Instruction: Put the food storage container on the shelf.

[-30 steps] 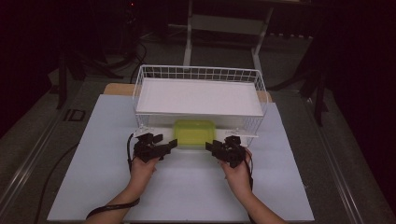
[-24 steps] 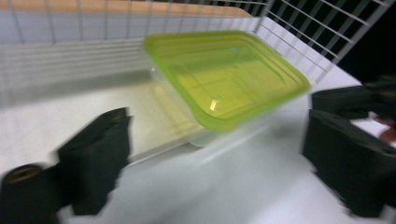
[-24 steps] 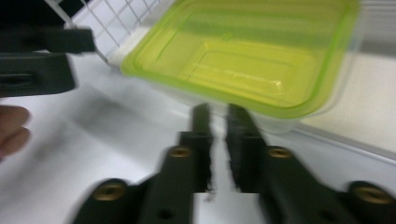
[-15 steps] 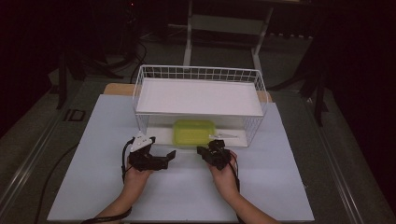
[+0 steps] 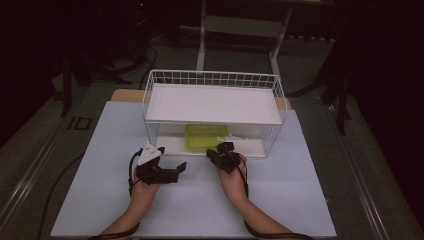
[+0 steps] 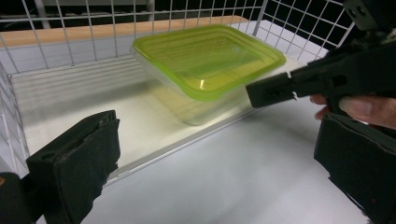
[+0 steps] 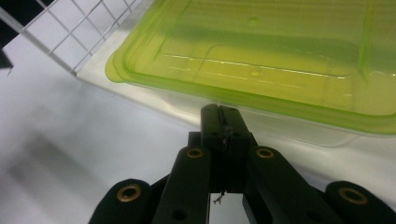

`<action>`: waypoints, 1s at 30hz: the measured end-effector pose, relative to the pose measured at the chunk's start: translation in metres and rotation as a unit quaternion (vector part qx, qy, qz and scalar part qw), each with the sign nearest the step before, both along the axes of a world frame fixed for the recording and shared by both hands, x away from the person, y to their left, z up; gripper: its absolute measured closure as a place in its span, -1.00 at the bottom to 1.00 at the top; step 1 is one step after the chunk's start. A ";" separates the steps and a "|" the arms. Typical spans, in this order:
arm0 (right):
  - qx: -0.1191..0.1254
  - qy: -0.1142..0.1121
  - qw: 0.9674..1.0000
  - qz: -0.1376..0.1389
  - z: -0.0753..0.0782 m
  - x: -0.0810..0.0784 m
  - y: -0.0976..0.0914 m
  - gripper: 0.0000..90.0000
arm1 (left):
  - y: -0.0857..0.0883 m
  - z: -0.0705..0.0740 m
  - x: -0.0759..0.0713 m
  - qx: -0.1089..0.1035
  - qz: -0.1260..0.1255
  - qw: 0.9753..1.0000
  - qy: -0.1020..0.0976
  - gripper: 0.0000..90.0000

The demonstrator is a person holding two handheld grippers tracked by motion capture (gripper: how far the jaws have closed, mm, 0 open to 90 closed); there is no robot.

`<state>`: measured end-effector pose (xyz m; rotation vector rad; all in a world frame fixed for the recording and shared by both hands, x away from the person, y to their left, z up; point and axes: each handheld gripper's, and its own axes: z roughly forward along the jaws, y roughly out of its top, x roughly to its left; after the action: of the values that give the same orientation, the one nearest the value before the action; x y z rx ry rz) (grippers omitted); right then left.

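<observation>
Both hand-held grippers pulled back | container: clear, green lid, on rack

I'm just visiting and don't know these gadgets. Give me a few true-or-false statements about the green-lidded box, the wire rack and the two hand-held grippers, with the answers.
1. The green-lidded container sits on the lower level of the white wire rack. True.
2. The left gripper has its jaws closed tight. False: they stand wide apart with nothing between them.
3. The right gripper has its jaws pressed together. True: they meet just in front of the container's edge.
4. The container's lid is off and lying on the table. False: the green lid is on the clear box.
5. A mug stands on the rack's top shelf. False: nothing is on that shelf.
</observation>
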<state>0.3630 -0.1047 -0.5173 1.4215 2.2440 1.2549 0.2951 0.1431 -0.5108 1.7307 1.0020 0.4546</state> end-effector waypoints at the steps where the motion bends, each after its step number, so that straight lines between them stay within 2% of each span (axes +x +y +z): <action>1: 0.001 0.000 1.000 -0.001 0.000 0.002 0.001 1.00 | 0.000 0.000 0.000 0.002 0.001 1.000 -0.002 -0.97; 14: 0.003 0.001 1.000 -0.013 -0.004 0.021 0.014 1.00 | 0.002 0.000 -0.001 -0.001 -0.001 1.000 -0.006 -0.97; 22: 0.004 -0.001 1.000 -0.021 -0.003 0.028 0.011 1.00 | 0.003 0.000 -0.003 0.000 -0.002 1.000 -0.007 -0.97; 26: 0.011 0.010 0.999 -0.032 -0.001 0.031 0.009 0.99 | 0.003 0.000 -0.003 -0.001 -0.004 1.000 -0.008 -0.97; 30: 0.013 0.003 0.999 -0.036 -0.002 0.034 0.007 0.98 | 0.003 -0.001 -0.003 -0.003 -0.006 1.000 -0.006 -0.97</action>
<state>0.3973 -0.0975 -0.5188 1.5046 2.1668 1.2631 0.2921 0.1458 -0.5118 1.7255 0.9828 0.4531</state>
